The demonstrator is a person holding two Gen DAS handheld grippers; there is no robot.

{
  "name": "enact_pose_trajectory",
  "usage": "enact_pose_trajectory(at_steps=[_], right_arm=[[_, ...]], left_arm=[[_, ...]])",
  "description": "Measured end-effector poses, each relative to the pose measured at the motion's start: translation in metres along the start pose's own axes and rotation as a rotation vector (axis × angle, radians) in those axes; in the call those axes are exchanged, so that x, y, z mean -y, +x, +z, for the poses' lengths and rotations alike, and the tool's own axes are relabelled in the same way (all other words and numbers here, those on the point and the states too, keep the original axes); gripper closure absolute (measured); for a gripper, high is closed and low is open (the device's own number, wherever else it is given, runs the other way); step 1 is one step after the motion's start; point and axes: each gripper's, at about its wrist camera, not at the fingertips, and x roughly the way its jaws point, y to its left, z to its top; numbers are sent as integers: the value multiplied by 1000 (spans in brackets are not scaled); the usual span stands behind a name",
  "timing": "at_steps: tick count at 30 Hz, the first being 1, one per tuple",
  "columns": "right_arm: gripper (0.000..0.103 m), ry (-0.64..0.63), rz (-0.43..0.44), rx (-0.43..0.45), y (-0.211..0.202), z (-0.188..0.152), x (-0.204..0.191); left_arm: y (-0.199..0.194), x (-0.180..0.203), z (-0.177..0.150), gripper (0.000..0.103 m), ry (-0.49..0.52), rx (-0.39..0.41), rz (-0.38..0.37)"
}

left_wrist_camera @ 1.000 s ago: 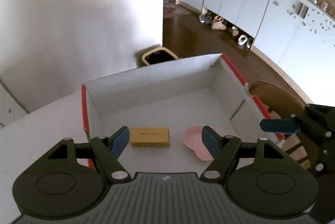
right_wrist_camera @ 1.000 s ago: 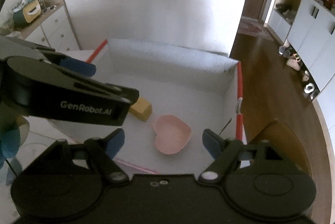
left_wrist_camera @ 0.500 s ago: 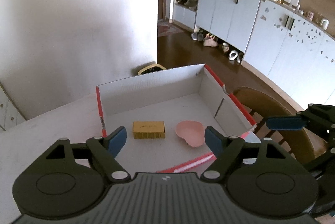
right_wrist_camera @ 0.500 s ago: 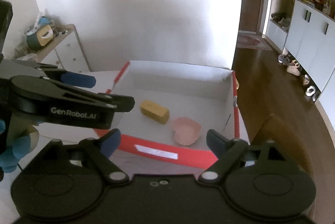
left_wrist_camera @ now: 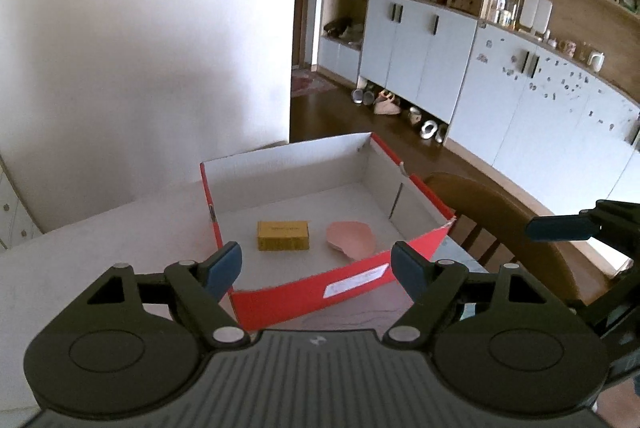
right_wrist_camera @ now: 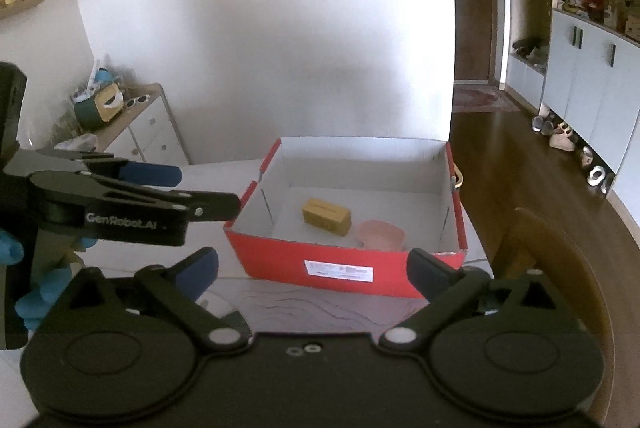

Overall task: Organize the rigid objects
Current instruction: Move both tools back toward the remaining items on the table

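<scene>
So both hand-held grippers are hanging back from the red cardboard box with the white inside (left_wrist_camera: 348, 282), which sits on the pale desk (left_wrist_camera: 100, 240), and neither one is carrying anything. The left hand-held gripper (left_wrist_camera: 316, 266) has its jaws spread wide and empty, hovering just short of the box's near red wall. The right hand-held gripper (right_wrist_camera: 312, 270) is the same deal, jaws wide apart, nothing between them, also on the near side of the box.

Inside the box, going left to right: a small yellow rectangular block (left_wrist_camera: 283, 235) lies flat on the floor of the box, long axis running roughly side to side along the near wall. Just beside it, not touching, is a pink heart-shaped shallow dish (left_wrist_camera: 352, 239), closer to the box's right wall.

Both items sit straight ahead of and below the jaws, past the near wall. I'd guess the left one is the natural pick for the block and the right one for the dish. I don't see anything loose on the desk near the box.
</scene>
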Motion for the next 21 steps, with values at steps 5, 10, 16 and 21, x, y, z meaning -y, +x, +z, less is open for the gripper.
enact_pose_trajectory(at_steps=[5, 10, 16, 21], right_arm=[[1, -1, -8, 32, -15, -14, -9], [0, -14, -24, 69, -30, -33, -19], [0, -11, -43, 94, -41, -55, -25], [0, 0, -62, 89, -45, -75, -27]], left_arm=[[-20, 2, -14, 21, 11, 34, -9], [-35, 5, -32, 14, 22, 53, -15], [-47, 13, -62, 12, 62, 68, -24], [-49, 20, -90, 12, 76, 63, -49]])
